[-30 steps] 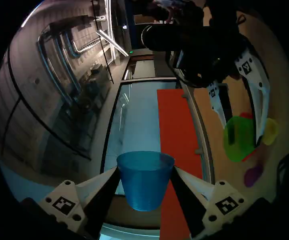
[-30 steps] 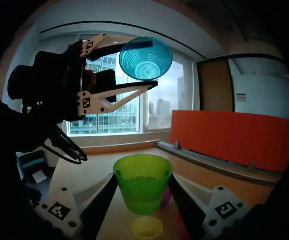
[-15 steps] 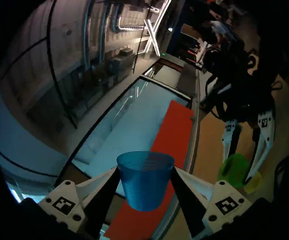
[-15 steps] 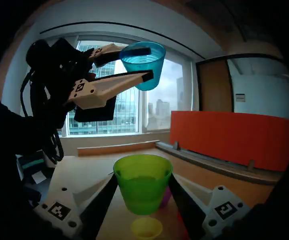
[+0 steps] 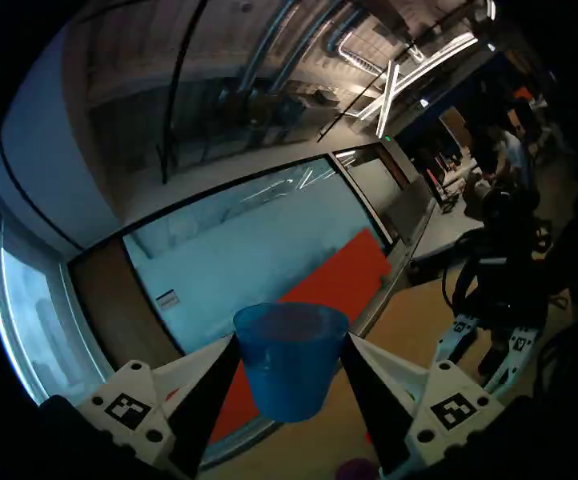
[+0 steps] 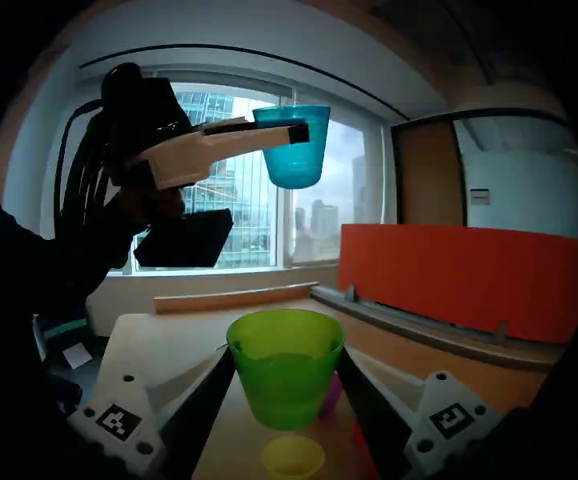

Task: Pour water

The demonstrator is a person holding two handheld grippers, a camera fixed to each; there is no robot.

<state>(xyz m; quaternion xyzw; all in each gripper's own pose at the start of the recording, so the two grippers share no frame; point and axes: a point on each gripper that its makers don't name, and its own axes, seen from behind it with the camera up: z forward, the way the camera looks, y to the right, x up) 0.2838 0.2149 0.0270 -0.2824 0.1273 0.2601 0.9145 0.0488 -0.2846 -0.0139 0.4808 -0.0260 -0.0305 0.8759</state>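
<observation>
Left gripper view: left tool (image 5: 291, 342) clamped on blue cup (image 5: 291, 374), lower centre; background has swung round to level. Right gripper view: blue cup (image 6: 295, 154), upper centre, returned upright from tipped; right tool (image 6: 286, 352) clamped on green cup (image 6: 286, 380), part-filled, lower centre. Pour judged finished.

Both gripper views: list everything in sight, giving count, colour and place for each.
blue cup: one, blue, upright, held high above the table
green cup: one, green, clamped low over the table, liquid inside
yellow cup: one, yellow, small, on the table in front of the green cup
purple object: one, purple, mostly hidden behind the green cup
table: one, tan, under the cups
panel: one, orange, along the table's far edge
window: one, bright, behind the table
left tool: one, white fingers, shut on the blue cup
right tool: one, white fingers, shut on the green cup
</observation>
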